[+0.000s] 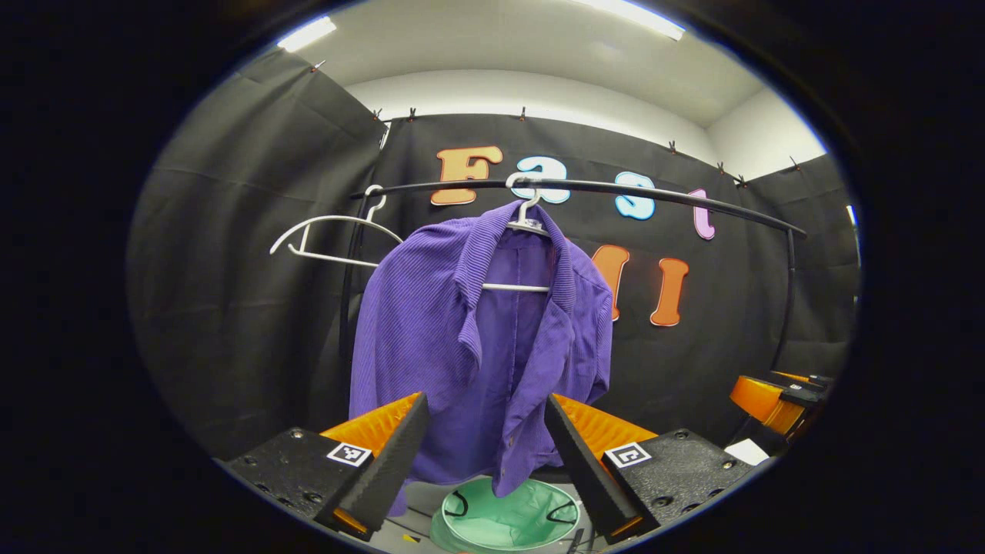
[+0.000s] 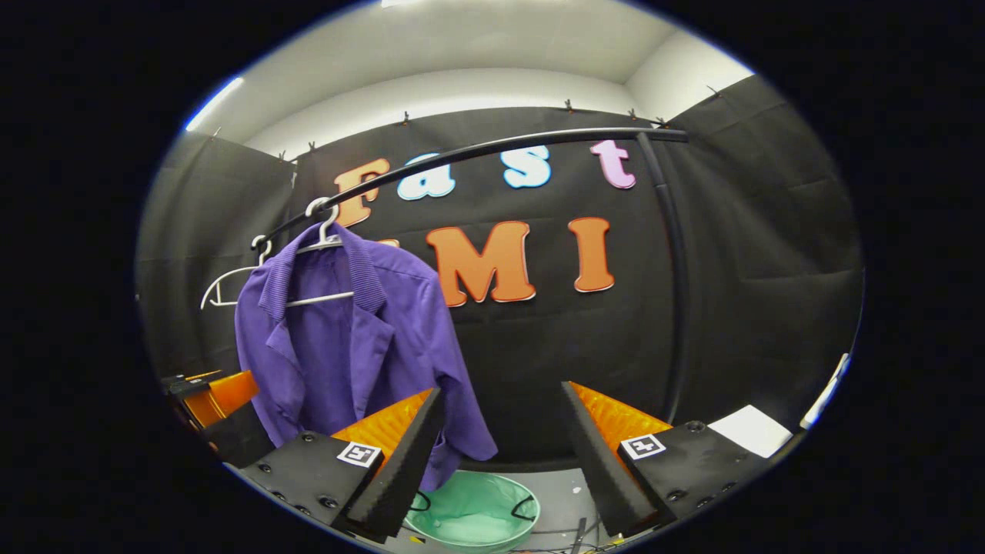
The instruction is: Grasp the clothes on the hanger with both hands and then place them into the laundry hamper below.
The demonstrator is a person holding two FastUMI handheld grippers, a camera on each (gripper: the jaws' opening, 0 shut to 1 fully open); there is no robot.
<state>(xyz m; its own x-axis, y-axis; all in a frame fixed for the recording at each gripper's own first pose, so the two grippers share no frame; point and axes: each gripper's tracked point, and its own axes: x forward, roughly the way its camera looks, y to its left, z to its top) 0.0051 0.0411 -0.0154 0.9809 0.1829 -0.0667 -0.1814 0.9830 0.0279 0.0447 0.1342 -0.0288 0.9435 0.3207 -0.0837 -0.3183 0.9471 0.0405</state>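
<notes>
Purple corduroy shirt [image 1: 477, 346] hangs open-fronted on a white hanger [image 1: 528, 223] hooked over the black curved rail [image 1: 616, 188] of a clothes rack, its hem dangling above the mint-green laundry hamper [image 1: 504, 519] on the floor. A second white hanger [image 1: 331, 235], bare, hangs on the same rail beside it, nearer the rack's end post.

In the left gripper view, the left gripper [image 1: 485, 462] faces the shirt head-on with its jaws spread wide, the shirt's lower half showing between the two fingers; nothing is gripped. The other gripper appears small at the right edge of this view, well apart from the shirt.

In the right gripper view, the right gripper [image 2: 500, 462] is also wide open and holds nothing. The shirt [image 2: 346, 354] hangs to its left, its lower edge behind one finger [image 2: 404, 458], and the hamper [image 2: 473, 519] sits low between the fingers. The left gripper [image 2: 212, 400] shows at the left edge, just beside the shirt.
</notes>
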